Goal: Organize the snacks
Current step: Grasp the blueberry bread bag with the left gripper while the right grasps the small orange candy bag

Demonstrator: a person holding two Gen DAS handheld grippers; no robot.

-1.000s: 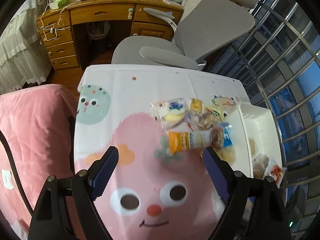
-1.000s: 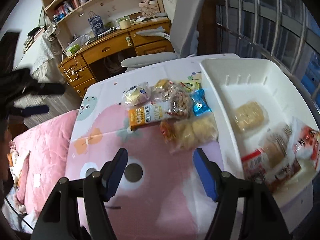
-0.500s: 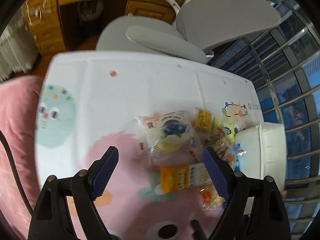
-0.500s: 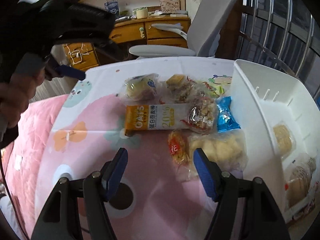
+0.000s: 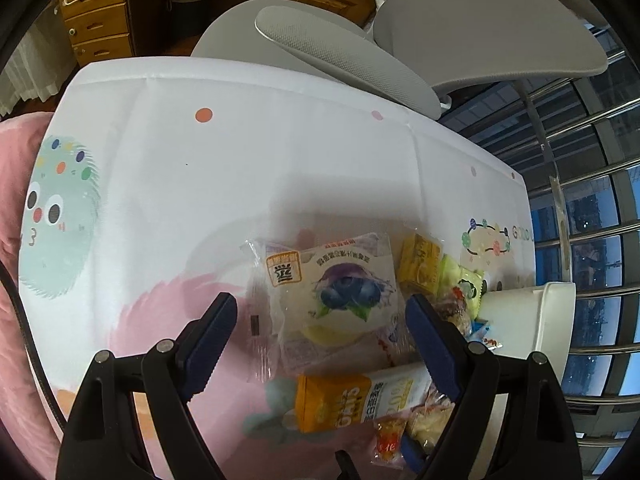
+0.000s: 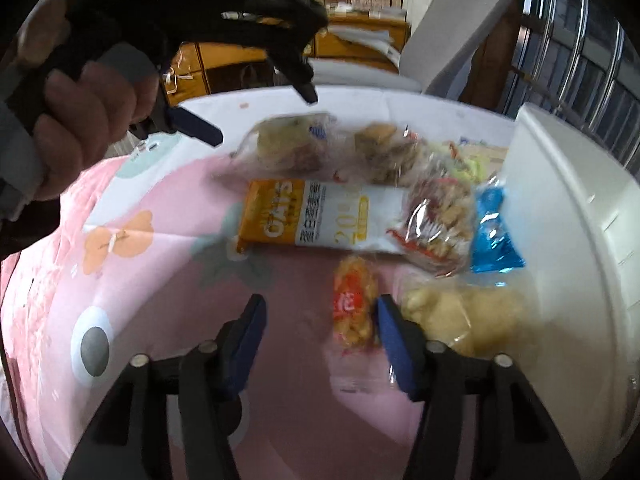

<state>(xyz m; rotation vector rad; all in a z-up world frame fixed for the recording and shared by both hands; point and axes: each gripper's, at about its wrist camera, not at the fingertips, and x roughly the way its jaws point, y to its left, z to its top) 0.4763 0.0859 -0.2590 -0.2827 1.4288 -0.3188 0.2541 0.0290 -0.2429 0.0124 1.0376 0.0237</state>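
Left wrist view: left claw (image 5: 316,334) spread wide, empty, over blueberry bun pack (image 5: 334,288), left of white bin (image 5: 528,320). Right wrist view: right claw (image 6: 320,338) just narrowing, nothing gripped; small red snack (image 6: 354,308) between pads. Most snacks still outside bin.

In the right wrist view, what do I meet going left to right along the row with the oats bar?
Oats bar → clear packet of nutty snacks → blue packet → white bin.
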